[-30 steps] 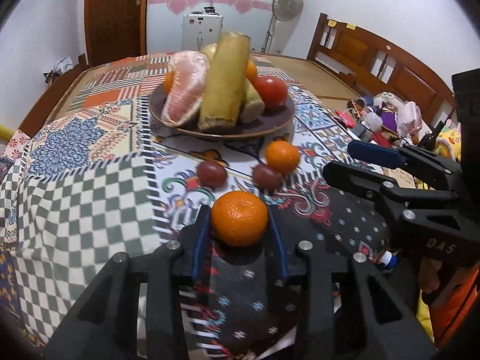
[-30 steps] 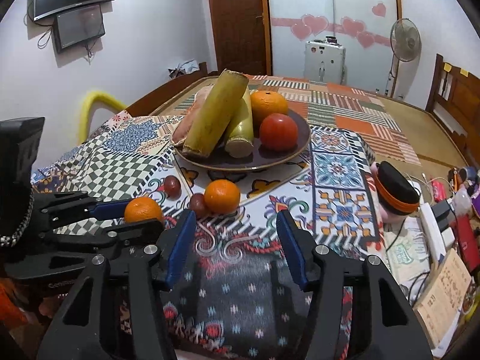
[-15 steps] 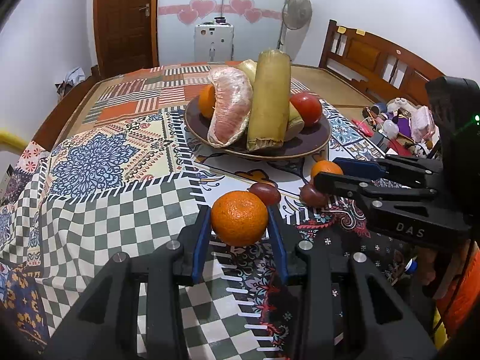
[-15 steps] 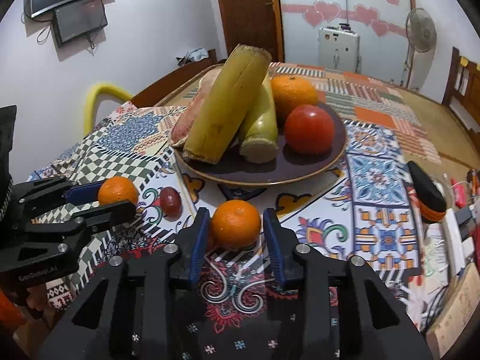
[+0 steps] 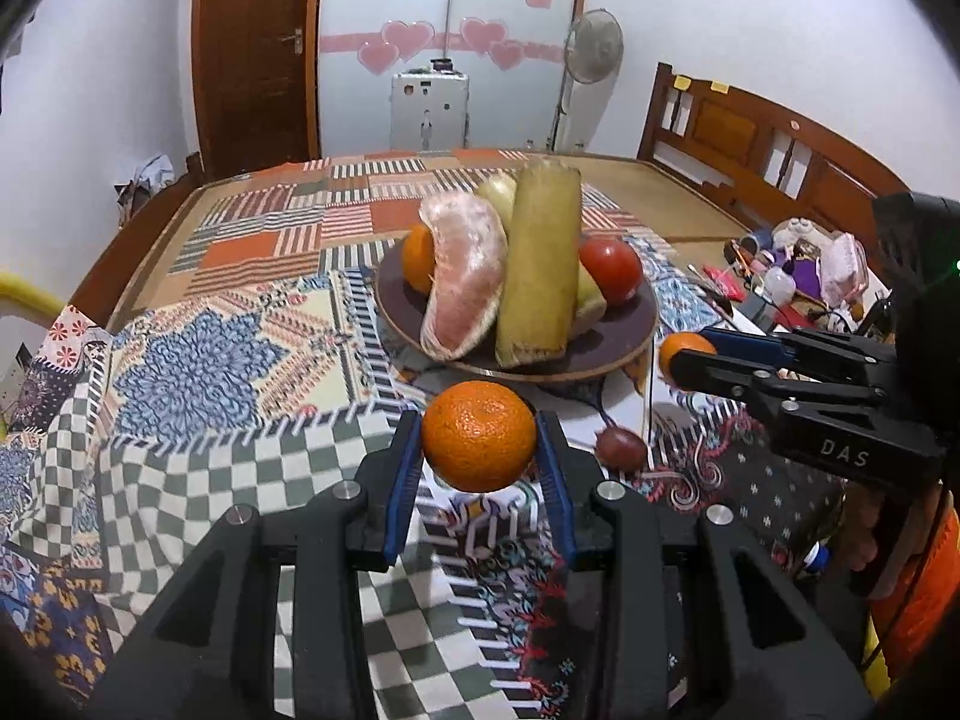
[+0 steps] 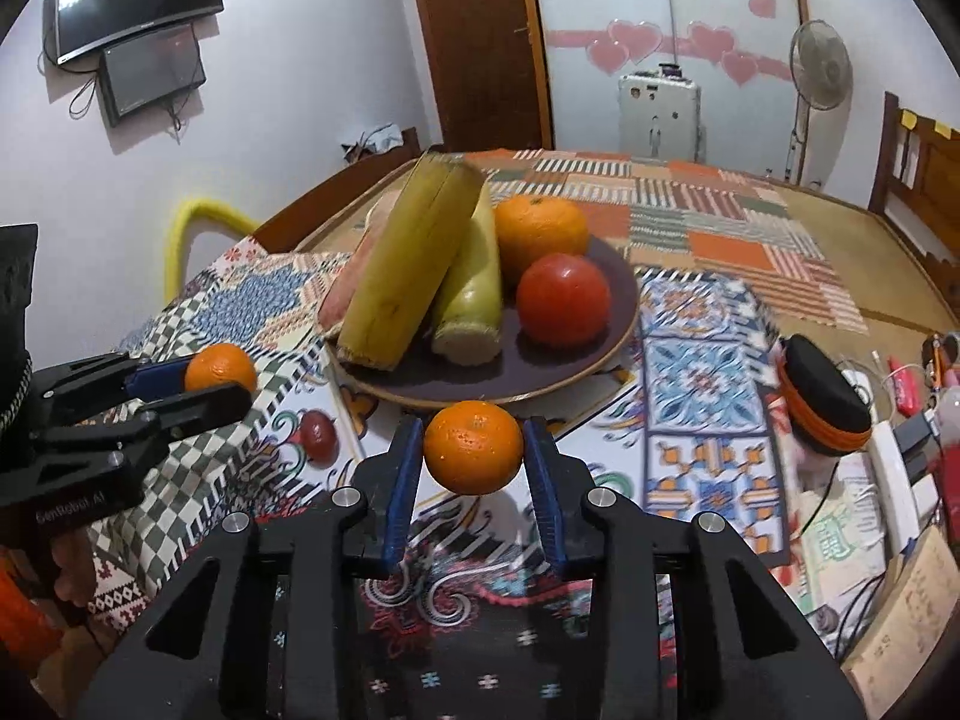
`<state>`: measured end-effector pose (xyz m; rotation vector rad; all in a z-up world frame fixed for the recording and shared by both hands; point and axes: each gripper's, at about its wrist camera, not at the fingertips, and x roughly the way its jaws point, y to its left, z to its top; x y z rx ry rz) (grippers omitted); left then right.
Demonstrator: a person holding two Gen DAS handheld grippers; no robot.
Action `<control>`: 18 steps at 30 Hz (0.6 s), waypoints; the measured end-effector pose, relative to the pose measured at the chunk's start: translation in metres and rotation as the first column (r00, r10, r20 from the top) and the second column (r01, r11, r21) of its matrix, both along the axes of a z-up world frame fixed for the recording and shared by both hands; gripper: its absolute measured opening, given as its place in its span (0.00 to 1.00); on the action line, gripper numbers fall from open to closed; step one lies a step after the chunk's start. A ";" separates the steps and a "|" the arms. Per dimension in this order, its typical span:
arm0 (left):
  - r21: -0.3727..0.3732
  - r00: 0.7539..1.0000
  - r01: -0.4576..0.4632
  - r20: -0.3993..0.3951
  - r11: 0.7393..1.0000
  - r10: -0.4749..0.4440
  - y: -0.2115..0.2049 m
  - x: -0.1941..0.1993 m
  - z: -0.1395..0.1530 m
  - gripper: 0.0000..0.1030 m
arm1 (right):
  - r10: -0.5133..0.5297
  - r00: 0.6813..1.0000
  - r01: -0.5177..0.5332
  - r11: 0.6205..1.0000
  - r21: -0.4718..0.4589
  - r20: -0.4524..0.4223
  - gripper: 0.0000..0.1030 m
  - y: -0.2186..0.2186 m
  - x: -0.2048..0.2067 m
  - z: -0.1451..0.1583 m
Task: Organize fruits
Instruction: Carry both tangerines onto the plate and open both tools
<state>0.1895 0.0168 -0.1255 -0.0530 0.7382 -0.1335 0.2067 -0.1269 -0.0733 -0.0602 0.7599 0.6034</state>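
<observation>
Left wrist view: from low over the near left of the patchwork tablecloth (image 5: 198, 360), looking forward and down along its own fingers, close to the brown plate (image 5: 636, 336), right gripper (image 5: 690, 360) entering from the right. Right wrist view: from the near right, same slant, equally close, left gripper (image 6: 222, 384) entering from the left. Shared by both: plate (image 6: 618, 324), tablecloth (image 6: 708, 360), far door, standing fan.

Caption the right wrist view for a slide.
Right gripper grips a tangerine before the loaded fruit plate.
</observation>
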 end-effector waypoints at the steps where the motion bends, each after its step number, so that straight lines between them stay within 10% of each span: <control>1: -0.004 1.000 0.001 0.003 1.000 -0.001 0.001 0.001 0.002 0.36 | -0.003 1.000 0.003 1.000 -0.001 0.005 0.31 -0.001 0.002 0.001; 18: -0.009 0.998 0.047 0.029 0.999 -0.046 -0.015 0.023 0.007 0.36 | 0.000 1.000 0.001 0.999 -0.045 0.028 0.31 0.011 0.038 -0.002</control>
